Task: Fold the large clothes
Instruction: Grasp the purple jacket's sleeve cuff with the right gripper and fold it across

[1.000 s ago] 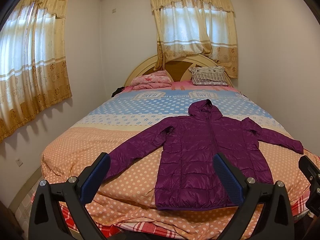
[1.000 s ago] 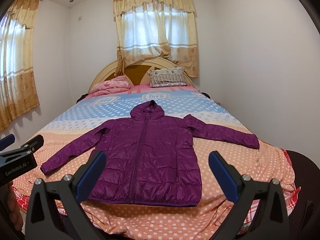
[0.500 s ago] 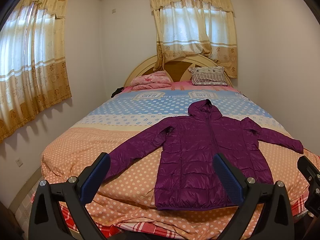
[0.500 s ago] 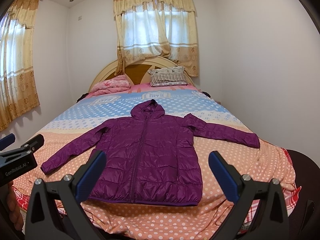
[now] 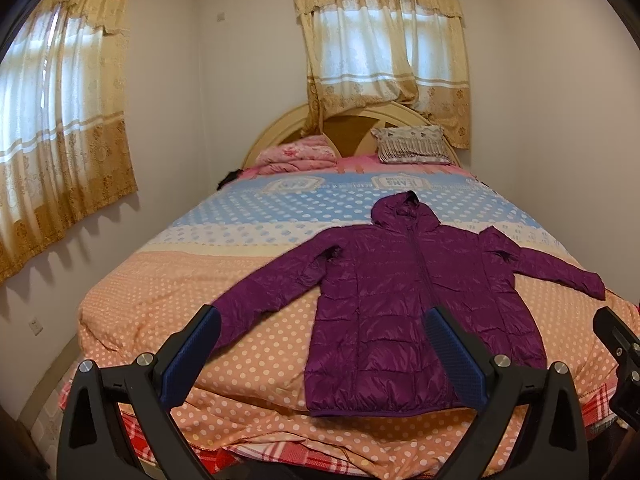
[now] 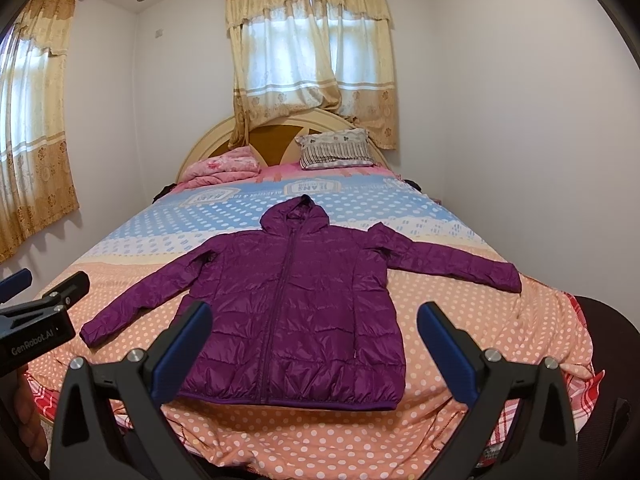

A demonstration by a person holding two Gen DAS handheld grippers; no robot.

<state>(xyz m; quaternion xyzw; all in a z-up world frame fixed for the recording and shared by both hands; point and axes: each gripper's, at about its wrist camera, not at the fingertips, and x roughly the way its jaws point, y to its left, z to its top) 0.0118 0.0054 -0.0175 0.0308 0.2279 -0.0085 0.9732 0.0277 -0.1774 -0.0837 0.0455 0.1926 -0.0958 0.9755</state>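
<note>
White walls enclose a small bedroom, where a bed takes up most of the floor. It is covered with a polka-dot bedspread banded in blue at the far end, cream in the middle and orange nearest the cameras; a red checked sheet shows beneath its near edge. An arched wooden headboard stands at the far end, with a folded pink blanket and a striped pillow in front of it. Gold-patterned curtains are hung over a window behind the headboard, and a second set over a window on the left wall.

A purple hooded puffer jacket is laid flat, front up and zipped, on the orange part of the bedspread, nearer the right side of the bed. Its hood points toward the headboard, its hem lies near the foot of the bed, and both sleeves are spread outward, the one on the left angled down toward the foot.

The left gripper is held in the air before the foot of the bed with its blue-padded fingers spread wide; nothing is gripped. The right gripper is held likewise, spread wide and empty, clear of the jacket. From the right wrist view, part of the left gripper is seen at the left edge, with part of a hand beneath it.
</note>
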